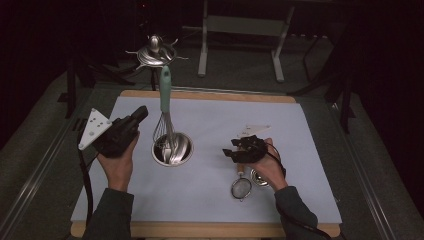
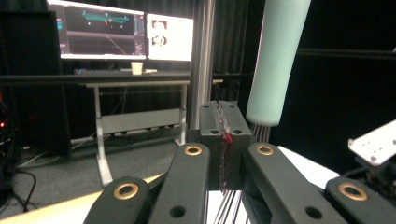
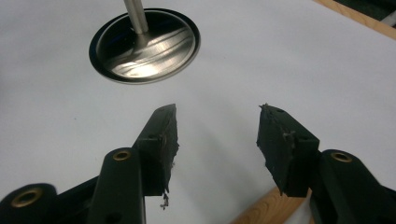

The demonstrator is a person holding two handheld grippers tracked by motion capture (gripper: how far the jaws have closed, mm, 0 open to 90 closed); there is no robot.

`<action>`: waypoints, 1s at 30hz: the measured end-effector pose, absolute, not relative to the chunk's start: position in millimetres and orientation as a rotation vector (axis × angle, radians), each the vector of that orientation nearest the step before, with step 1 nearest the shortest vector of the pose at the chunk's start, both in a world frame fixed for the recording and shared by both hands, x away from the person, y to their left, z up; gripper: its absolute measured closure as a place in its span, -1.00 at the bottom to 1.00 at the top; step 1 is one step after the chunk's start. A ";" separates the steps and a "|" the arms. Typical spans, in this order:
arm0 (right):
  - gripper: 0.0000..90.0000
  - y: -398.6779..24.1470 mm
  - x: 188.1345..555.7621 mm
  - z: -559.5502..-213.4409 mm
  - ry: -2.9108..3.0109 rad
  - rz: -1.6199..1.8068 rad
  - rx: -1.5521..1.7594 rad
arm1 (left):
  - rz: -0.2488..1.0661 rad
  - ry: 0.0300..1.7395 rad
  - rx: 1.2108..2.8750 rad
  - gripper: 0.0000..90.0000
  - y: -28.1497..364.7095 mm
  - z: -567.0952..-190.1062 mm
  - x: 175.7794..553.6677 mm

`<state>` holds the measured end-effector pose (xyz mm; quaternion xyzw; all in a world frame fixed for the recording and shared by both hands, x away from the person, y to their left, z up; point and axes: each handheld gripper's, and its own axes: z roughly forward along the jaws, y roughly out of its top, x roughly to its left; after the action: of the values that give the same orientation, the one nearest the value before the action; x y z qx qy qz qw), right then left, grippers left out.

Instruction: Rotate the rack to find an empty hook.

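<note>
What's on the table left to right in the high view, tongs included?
Left tongs, shut → whisk with its wires in the steel cup → small strainer → right tongs, open, in the hand above the strainer.

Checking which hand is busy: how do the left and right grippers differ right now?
The left gripper is shut on the whisk's wires; the right gripper is open with nothing between its fingers. The left points level toward the whisk; the right points down at the white mat. Both are hand-held.
</note>
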<state>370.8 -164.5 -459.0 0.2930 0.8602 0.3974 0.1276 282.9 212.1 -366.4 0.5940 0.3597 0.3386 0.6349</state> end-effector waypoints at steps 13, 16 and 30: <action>0.09 -193.9 362.8 -474.6 2.455 1.128 0.966 | 0.786 0.729 1.282 1.00 207.5 -335.7 292.6; 0.10 -200.6 357.6 -478.6 2.439 1.143 0.983 | 0.798 0.699 1.235 1.00 207.6 -329.6 294.2; 0.09 -238.9 344.6 -485.7 2.329 1.349 1.141 | 0.784 0.668 1.091 1.00 207.9 -303.1 301.0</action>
<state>344.6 -238.9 -485.7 0.3879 0.7919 0.4588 0.1091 301.0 207.9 -303.1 0.4957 0.3036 0.3564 0.7315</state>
